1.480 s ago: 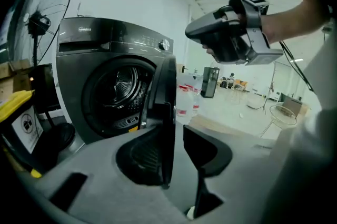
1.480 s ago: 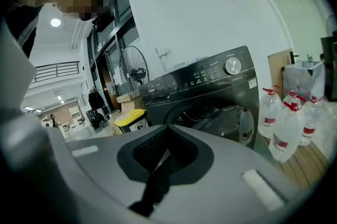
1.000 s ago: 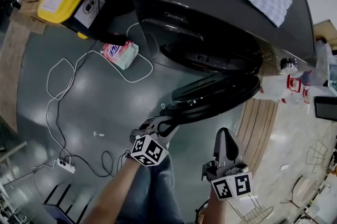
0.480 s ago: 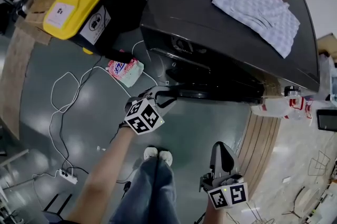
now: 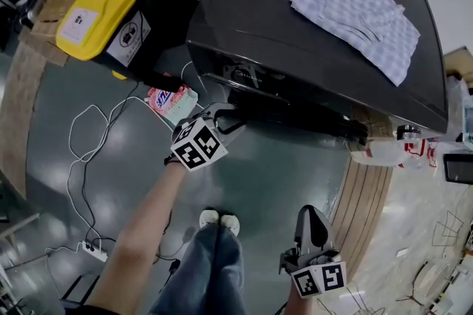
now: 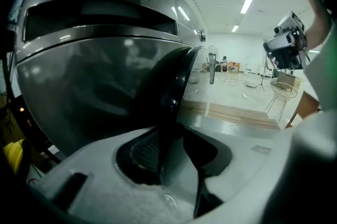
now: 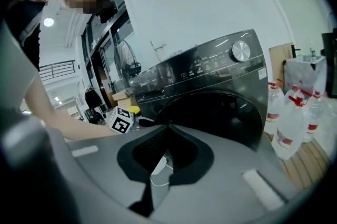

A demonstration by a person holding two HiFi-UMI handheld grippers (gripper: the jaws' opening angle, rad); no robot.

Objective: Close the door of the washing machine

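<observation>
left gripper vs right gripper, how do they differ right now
Place: the left gripper is at the door of the washing machine; the right gripper hangs well apart from it. Jaws: the left gripper's, which have just been opening, have the door's edge between them; the right gripper's are together, empty. Both point toward the machine.

A dark grey front-loading washing machine [image 5: 295, 32] is shown standing upright at the far right. Its round, dark glossy door [image 5: 295, 116] is swung nearly shut against the machine's near front face.
</observation>
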